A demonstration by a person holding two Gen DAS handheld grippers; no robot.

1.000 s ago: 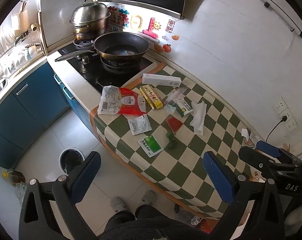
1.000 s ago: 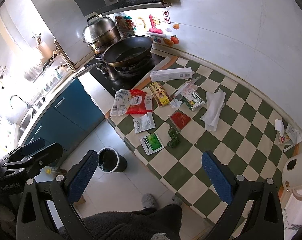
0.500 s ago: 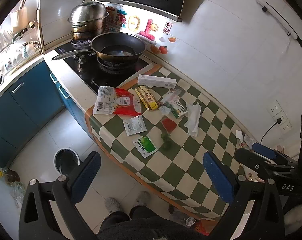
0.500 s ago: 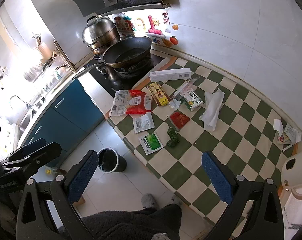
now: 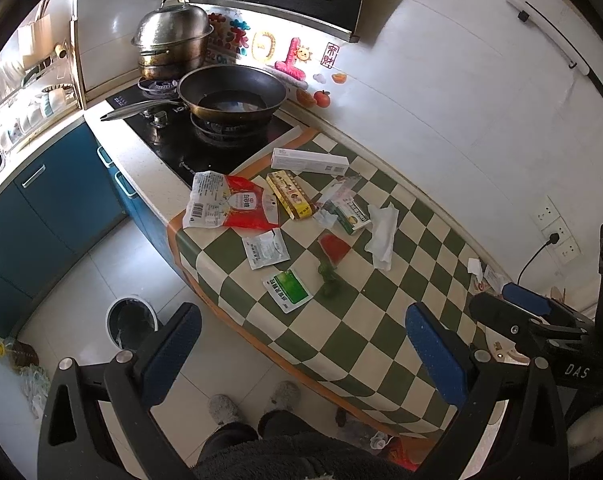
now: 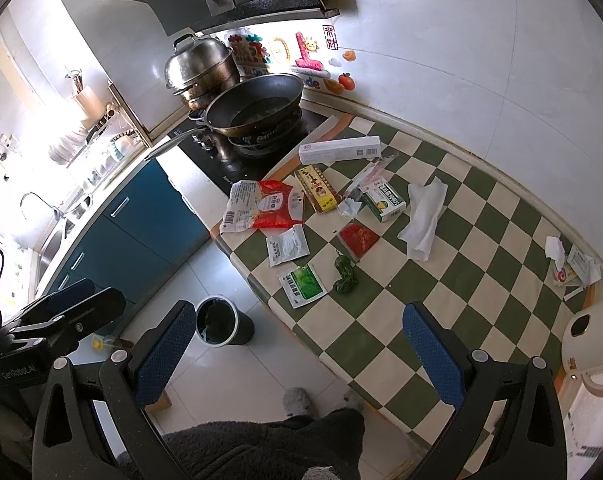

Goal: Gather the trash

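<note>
Trash lies scattered on the green checked counter (image 5: 385, 344): a red and white bag (image 5: 229, 206), a green sachet (image 5: 287, 290), a white sachet (image 5: 266, 249), a red packet (image 5: 334, 247), a crumpled green wrapper (image 5: 328, 278), a tissue (image 5: 382, 234), a yellow box (image 5: 290, 195) and a long white box (image 5: 309, 161). The same items show in the right wrist view, with the green sachet (image 6: 302, 285) nearest. A small bin (image 5: 131, 326) stands on the floor, also in the right wrist view (image 6: 221, 321). My left gripper (image 5: 301, 354) and right gripper (image 6: 297, 350) are both open, empty, high above the counter's front edge.
A wok (image 5: 231, 98) and a lidded steel pot (image 5: 171, 46) sit on the hob. Blue cabinets (image 5: 41, 200) run along the left. More paper scraps (image 6: 571, 266) and a white appliance (image 6: 593, 340) are at the counter's right end. My feet (image 5: 253, 400) are below.
Both cameras have drifted slightly, the left view shifting back and left over the counter. No item has moved and both grippers stay open.
</note>
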